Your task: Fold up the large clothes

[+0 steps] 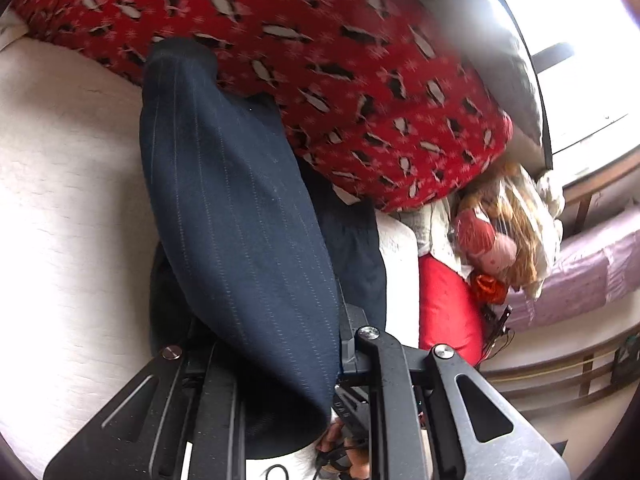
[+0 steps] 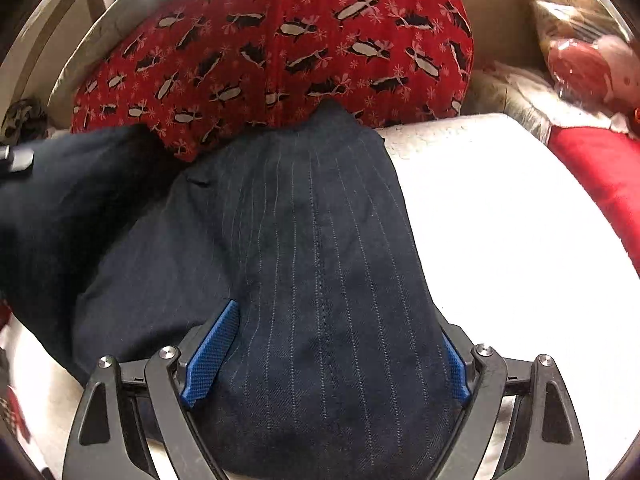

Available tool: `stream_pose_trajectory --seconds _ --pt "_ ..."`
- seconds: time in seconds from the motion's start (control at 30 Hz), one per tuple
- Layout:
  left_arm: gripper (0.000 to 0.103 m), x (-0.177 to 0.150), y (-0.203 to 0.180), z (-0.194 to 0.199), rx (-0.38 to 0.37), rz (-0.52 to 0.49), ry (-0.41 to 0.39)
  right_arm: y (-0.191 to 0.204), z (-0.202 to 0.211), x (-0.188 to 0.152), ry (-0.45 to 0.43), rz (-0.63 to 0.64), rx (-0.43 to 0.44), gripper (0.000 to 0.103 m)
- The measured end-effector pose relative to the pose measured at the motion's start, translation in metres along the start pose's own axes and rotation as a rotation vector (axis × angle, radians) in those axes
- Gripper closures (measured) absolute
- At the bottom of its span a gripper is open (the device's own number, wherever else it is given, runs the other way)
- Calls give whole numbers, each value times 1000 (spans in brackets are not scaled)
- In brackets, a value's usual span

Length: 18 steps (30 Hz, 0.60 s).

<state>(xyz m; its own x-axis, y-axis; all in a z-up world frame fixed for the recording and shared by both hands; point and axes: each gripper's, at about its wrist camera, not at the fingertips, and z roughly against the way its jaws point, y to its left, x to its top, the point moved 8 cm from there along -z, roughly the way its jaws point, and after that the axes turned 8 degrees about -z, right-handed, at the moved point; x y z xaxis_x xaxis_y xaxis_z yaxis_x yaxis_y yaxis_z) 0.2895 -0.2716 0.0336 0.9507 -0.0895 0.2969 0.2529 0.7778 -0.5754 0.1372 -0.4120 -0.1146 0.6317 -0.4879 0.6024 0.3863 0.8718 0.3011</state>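
Two grippers work on one navy pinstriped garment [image 2: 304, 240] spread over a white cushioned surface [image 2: 500, 220], its far edge lying against a red penguin-print pillow [image 2: 280, 40]. The right gripper [image 2: 326, 360] has its blue pads [image 2: 212, 352] spread wide, with a thick bunch of the cloth filling the space between them. From the left wrist view, a long fold of the same garment [image 1: 236, 220] drapes over the left gripper [image 1: 280, 360] and hides its fingertips, so I cannot tell how its jaws stand. Beside the pillow lies a plastic-wrapped doll [image 1: 492, 244].
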Motion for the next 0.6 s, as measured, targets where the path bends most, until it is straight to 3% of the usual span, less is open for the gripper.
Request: stream_pose_trajectory --seconds 0.4,0.6 --pt "89 -43 -42 -88 61 -97 154 1 2 -1 -13 -14 28 15" --pt "80 -51 -43 -90 7 -79 179 -2 5 -3 -15 -18 38 13"
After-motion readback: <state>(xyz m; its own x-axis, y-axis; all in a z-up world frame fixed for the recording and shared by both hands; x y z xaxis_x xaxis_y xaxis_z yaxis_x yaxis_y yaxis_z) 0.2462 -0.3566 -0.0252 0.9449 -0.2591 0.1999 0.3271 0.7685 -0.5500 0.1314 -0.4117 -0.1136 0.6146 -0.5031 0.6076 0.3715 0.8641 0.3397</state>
